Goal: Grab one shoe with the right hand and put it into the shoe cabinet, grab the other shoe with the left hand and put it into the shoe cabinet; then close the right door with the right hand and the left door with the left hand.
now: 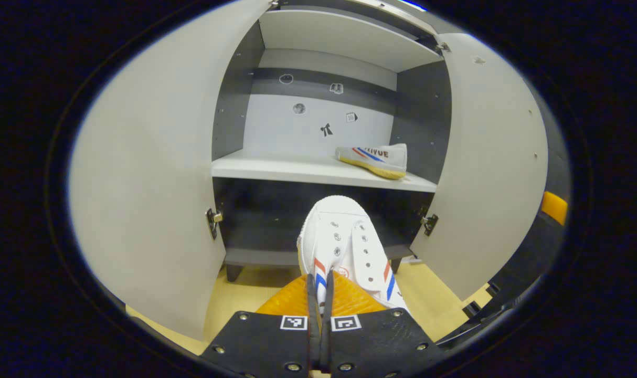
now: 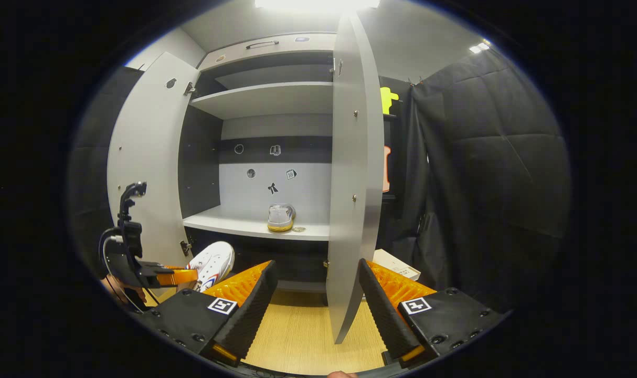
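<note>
In the left gripper view my left gripper [image 1: 319, 294] is shut on the side wall of a white shoe [image 1: 344, 247] with red and blue stripes, held in front of the open shoe cabinet [image 1: 318, 173]. A second white shoe [image 1: 375, 159] lies on the middle shelf at the right. Both doors stand open: left door [image 1: 145, 173], right door [image 1: 489, 168]. In the right gripper view my right gripper [image 2: 318, 304] is open, its fingers either side of the right door's edge [image 2: 350, 210]. The left gripper [image 2: 140, 268] with its shoe [image 2: 213, 262] shows at the lower left, the shelved shoe [image 2: 281, 217] farther back.
The cabinet stands on short legs on a light wooden floor [image 2: 297, 325]. A white box [image 2: 397, 265] lies on the floor behind the right door. Black quilted cloth [image 2: 486, 184] hangs at the right. Small stickers dot the cabinet's back panel [image 1: 318, 121].
</note>
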Available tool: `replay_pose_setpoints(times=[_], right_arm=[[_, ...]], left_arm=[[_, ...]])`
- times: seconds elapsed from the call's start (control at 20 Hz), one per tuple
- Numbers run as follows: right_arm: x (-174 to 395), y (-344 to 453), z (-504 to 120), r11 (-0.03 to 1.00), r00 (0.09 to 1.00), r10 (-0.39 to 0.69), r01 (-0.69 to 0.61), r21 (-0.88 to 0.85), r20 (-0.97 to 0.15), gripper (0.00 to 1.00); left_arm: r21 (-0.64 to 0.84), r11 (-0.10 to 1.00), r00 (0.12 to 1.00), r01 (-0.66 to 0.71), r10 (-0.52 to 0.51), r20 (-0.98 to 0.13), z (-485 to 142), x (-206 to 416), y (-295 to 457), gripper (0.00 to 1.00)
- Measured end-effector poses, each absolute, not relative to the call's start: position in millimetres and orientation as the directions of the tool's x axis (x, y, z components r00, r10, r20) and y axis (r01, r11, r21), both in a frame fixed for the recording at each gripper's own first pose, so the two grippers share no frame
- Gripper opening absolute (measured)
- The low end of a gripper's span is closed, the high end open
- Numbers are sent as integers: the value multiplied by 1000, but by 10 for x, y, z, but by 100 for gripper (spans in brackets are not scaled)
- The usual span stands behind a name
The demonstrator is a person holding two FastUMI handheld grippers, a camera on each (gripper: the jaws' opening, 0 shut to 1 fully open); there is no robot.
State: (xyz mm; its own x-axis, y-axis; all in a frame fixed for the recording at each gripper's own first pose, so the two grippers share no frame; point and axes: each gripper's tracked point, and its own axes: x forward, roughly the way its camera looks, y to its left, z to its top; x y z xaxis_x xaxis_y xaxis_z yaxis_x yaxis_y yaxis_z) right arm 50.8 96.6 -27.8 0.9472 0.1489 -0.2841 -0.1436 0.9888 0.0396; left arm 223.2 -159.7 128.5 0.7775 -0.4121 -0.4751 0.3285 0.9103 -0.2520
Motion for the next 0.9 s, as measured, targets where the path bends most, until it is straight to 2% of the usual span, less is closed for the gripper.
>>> replay_pose_setpoints(times=[0.25, 0.9], right_arm=[[483, 929, -281, 990, 950, 139, -132, 45, -280, 98], [453, 701, -281, 997, 961, 78, -67, 49, -267, 98]], left_arm=[[-238, 914, 817, 330, -402, -413, 1787, 2575, -1531, 1], [-214, 927, 879, 309, -364, -308, 2360, 3908, -1647, 2]])
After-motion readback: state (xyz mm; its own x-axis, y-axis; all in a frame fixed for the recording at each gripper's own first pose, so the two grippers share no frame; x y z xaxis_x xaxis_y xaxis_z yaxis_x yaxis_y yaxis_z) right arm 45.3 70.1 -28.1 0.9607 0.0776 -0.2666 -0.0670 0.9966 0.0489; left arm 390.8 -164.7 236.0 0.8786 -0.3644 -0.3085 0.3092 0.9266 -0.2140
